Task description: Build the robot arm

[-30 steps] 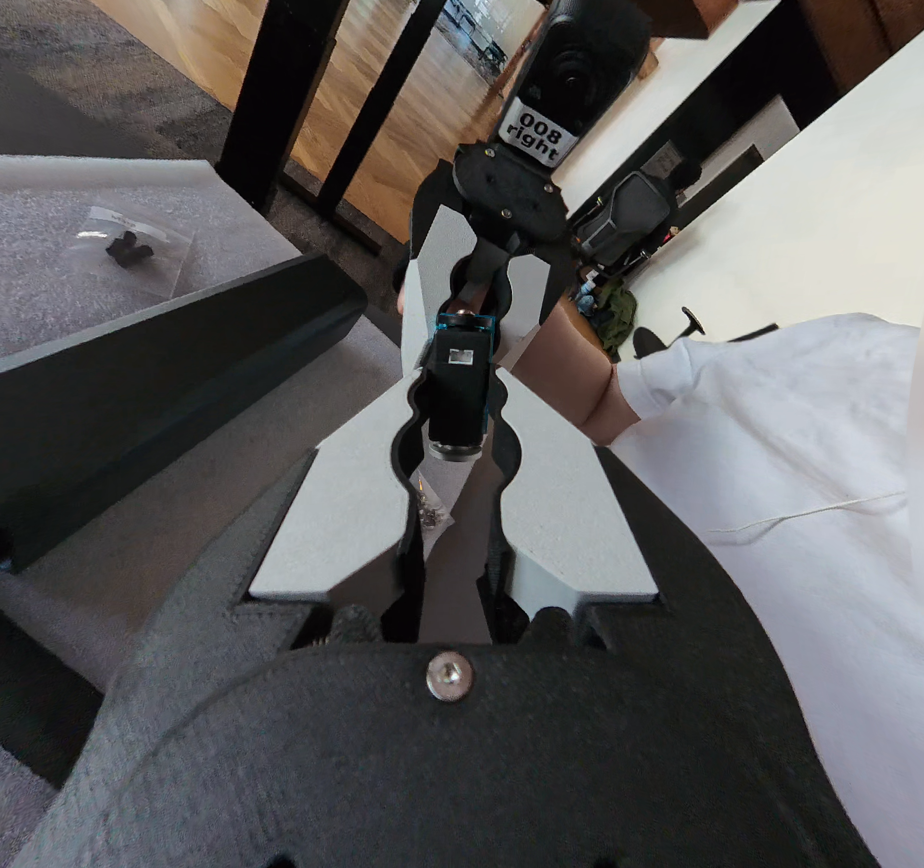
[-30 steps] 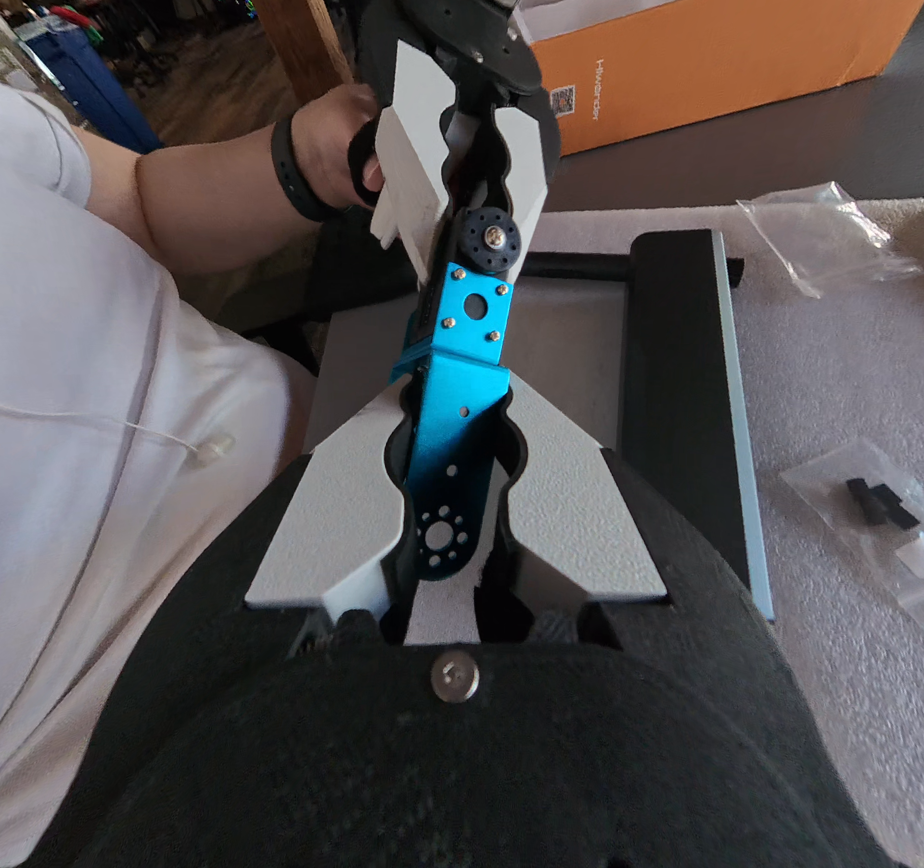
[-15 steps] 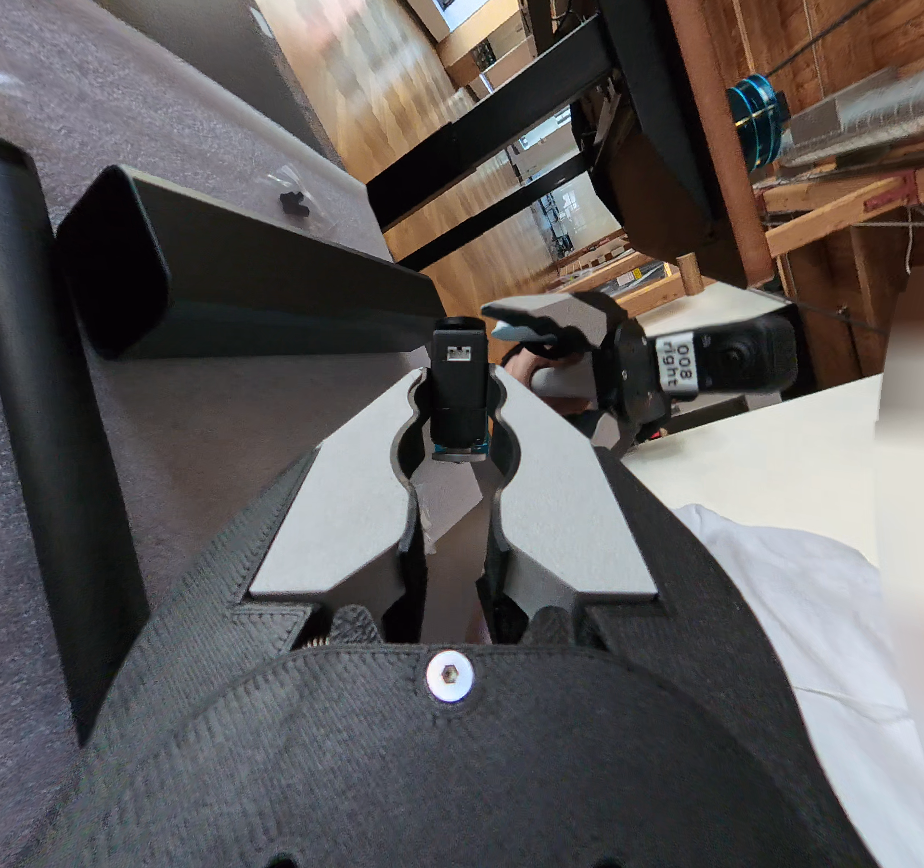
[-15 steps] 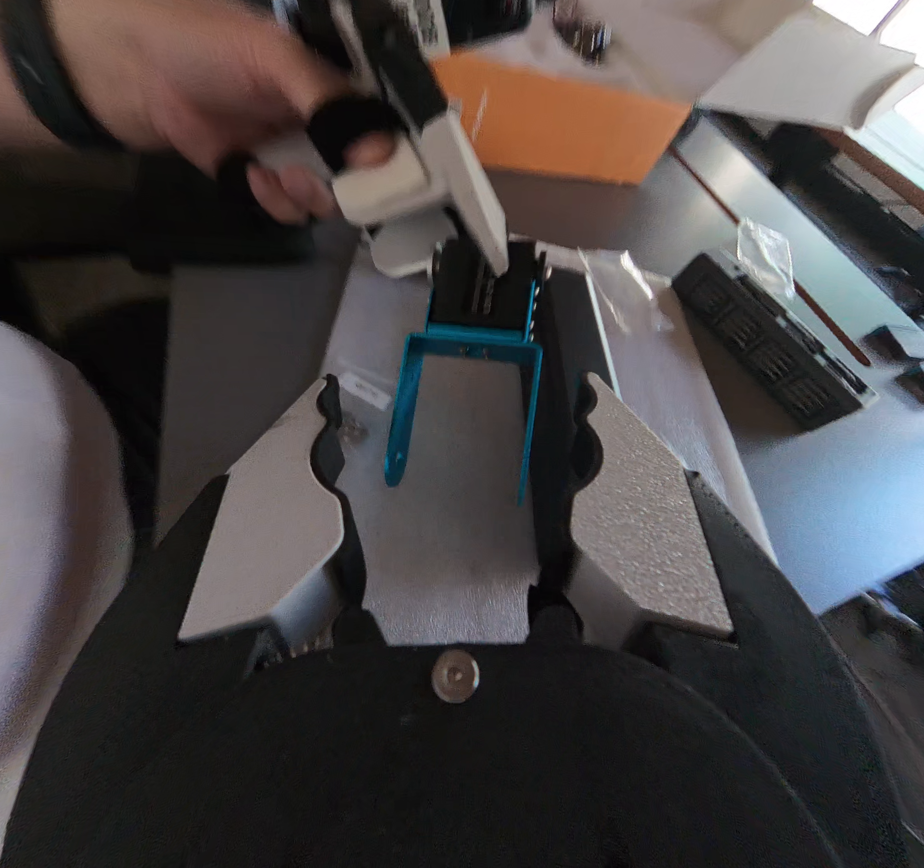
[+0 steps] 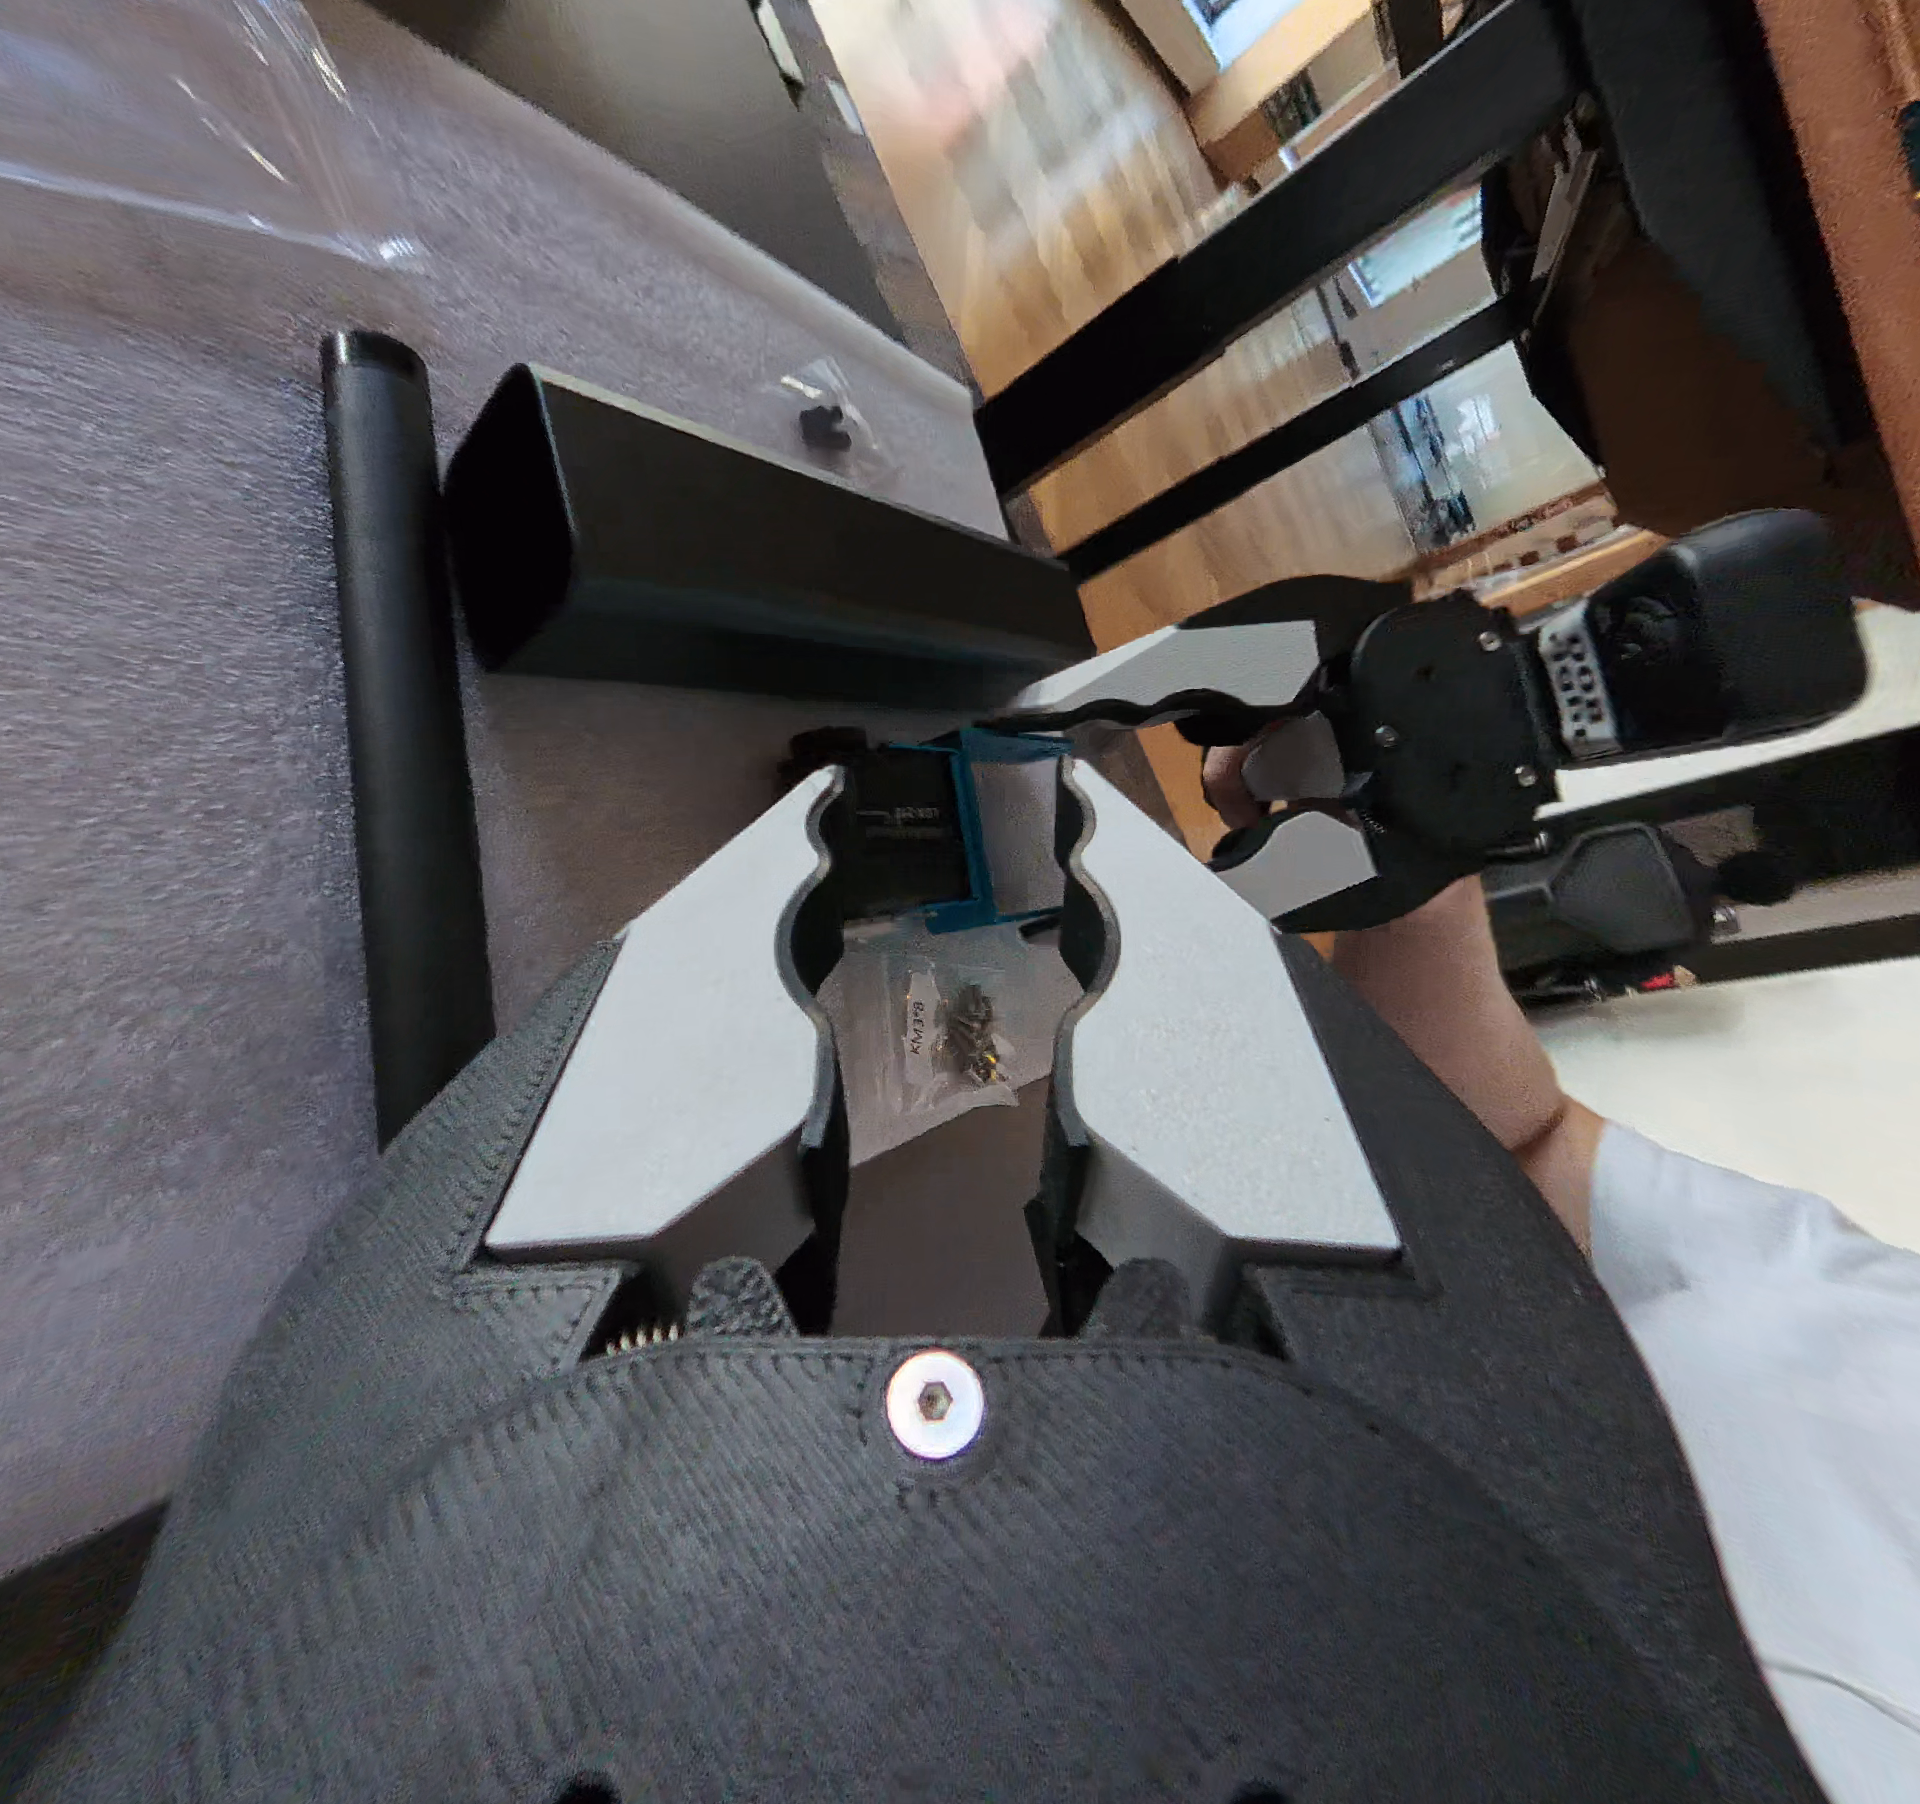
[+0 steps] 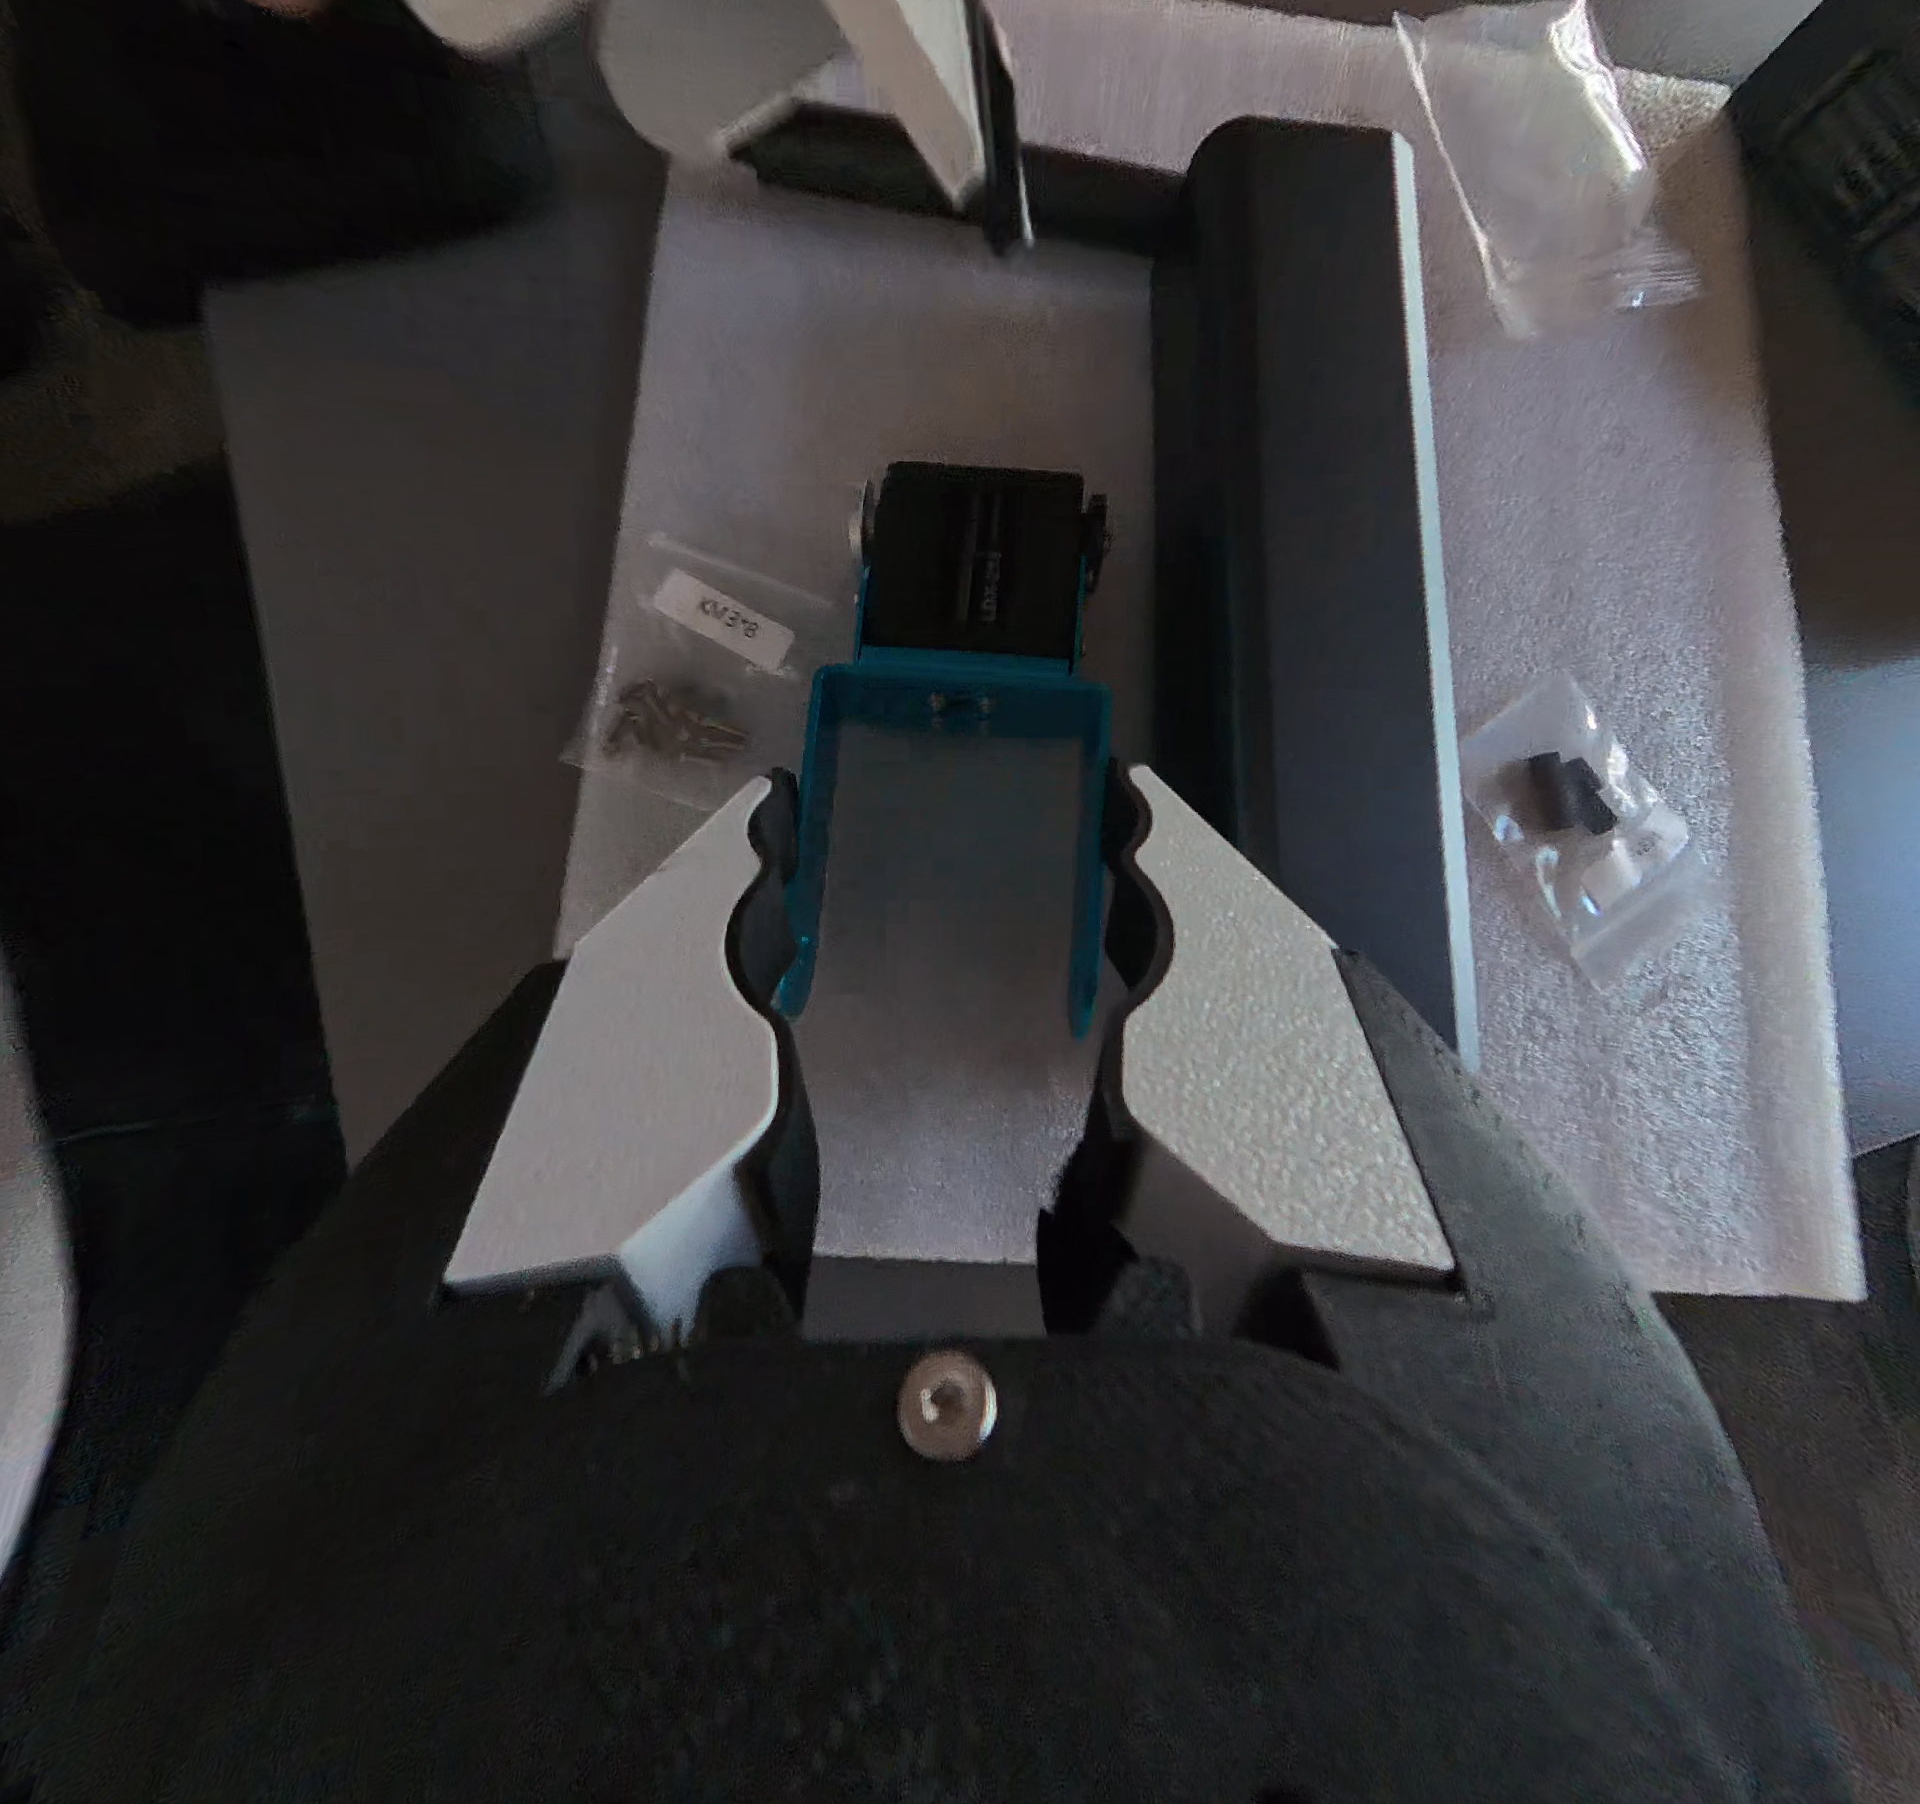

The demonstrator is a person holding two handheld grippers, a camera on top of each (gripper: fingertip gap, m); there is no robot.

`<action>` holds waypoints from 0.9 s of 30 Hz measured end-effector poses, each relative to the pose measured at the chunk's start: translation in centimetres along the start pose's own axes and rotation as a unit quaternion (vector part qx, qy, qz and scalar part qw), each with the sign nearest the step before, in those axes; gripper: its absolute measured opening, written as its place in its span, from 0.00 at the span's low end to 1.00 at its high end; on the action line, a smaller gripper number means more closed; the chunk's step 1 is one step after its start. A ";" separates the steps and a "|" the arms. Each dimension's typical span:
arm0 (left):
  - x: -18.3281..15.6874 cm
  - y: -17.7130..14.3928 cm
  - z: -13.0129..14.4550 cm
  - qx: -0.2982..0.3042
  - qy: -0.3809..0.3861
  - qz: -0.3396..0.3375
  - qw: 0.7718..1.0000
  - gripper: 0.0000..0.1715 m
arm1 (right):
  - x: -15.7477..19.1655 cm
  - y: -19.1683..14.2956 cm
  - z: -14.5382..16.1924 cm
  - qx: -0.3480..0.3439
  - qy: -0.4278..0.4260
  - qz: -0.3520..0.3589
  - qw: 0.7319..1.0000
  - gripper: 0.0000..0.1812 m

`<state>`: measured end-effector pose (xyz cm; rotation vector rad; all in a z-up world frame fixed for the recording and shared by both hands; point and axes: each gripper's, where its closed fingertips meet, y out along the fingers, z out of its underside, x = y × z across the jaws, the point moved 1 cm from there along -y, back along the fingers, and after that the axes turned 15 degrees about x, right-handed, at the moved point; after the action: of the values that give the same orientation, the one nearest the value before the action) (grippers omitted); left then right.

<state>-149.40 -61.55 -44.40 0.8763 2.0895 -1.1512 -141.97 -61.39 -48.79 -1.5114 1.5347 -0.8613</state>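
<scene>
A black servo [image 6: 971, 559] fixed in a blue U-shaped bracket [image 6: 956, 710] lies on white foam sheet [image 6: 1610, 611]. My right gripper [image 6: 951, 788] straddles the bracket's two legs, with both finger pads against them. My left gripper [image 5: 948, 775] is open and empty, its tips just short of the servo [image 5: 899, 850] and bracket [image 5: 971, 819]. The right gripper [image 5: 1226, 778] shows in the left wrist view, with one finger reaching the bracket. The left gripper's white fingers [image 6: 904, 40] are blurred at the top of the right wrist view.
A small bag of screws [image 6: 686, 674] lies left of the bracket. A black rectangular tube [image 6: 1278, 559] lies right of it, and a black round rod [image 5: 400, 715] lies across its end. A bag of black parts [image 6: 1569, 819] and an empty clear bag [image 6: 1538, 165] lie further right. Left tips to right tips: about 8 cm. My right gripper's tips are some 4 cm from the servo [image 5: 899, 850]. It is also in sight in the right wrist view [image 6: 936, 576].
My left gripper has opened, let go of the servo and drawn back. The servo and bracket now lie on the foam, and my right gripper's fingers have closed in on the bracket legs.
</scene>
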 end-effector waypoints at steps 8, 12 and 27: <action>-6.5 -4.6 1.5 -0.155 0.103 0.025 0.982 0.19 | 2.4 -6.4 5.1 -0.060 0.023 0.103 0.993 0.35; -9.7 -6.3 2.0 -0.244 0.185 -0.017 0.952 0.26 | 6.3 -12.9 9.9 -0.069 0.034 0.213 0.974 0.34; -23.6 1.5 3.1 -0.173 0.382 -0.031 0.907 0.51 | 10.8 -38.1 25.9 -0.280 0.229 0.458 0.812 0.52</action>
<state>-133.30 -69.85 -28.85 1.2128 2.8390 -0.4373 -101.31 -72.61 -27.35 -0.6826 2.7011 -0.1720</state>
